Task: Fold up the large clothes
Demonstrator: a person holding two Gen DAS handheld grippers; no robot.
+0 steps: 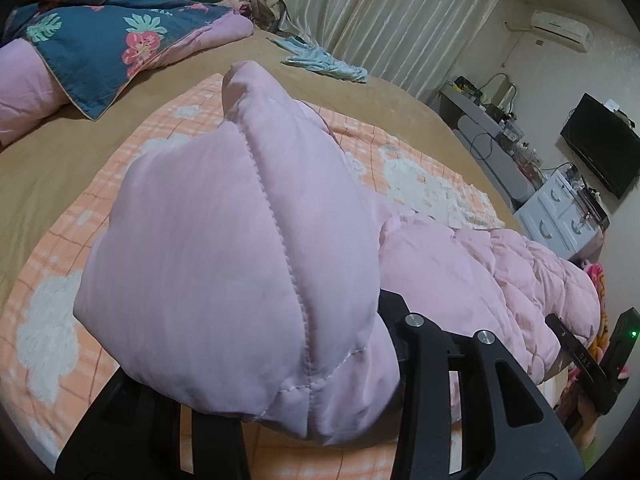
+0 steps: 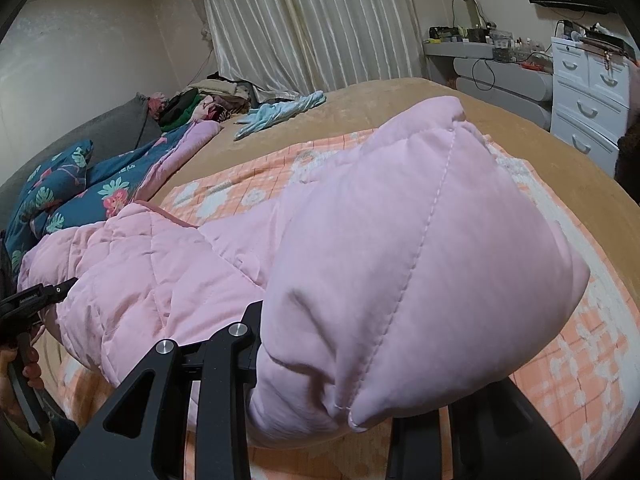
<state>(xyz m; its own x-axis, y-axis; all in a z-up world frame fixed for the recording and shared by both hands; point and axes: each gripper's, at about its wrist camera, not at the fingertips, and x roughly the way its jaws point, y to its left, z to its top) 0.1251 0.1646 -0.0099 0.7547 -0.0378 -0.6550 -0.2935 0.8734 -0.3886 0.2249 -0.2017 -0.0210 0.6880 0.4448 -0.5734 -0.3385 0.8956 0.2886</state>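
Note:
A pink quilted padded coat (image 1: 224, 248) lies on an orange checked blanket (image 1: 52, 280) spread over the brown bed cover (image 1: 52, 160). My left gripper (image 1: 276, 392) is shut on a puffed fold of the coat, which bulges up and hides the fingertips. In the right wrist view the same coat (image 2: 420, 248) bulges between the jaws of my right gripper (image 2: 352, 392), shut on another fold. The coat's stitched body (image 2: 140, 280) stretches between the two grips. The other gripper shows at each view's edge: the right gripper (image 1: 580, 356) and the left gripper (image 2: 36, 300), held by a hand.
A blue floral duvet (image 1: 100, 40) and pillow lie at the head of the bed. A light blue cloth (image 2: 280, 112) and a pile of clothes (image 2: 208, 100) lie near the curtains. White drawers (image 2: 588, 100), a grey desk (image 2: 500, 72) and a TV (image 1: 600, 144) stand beside the bed.

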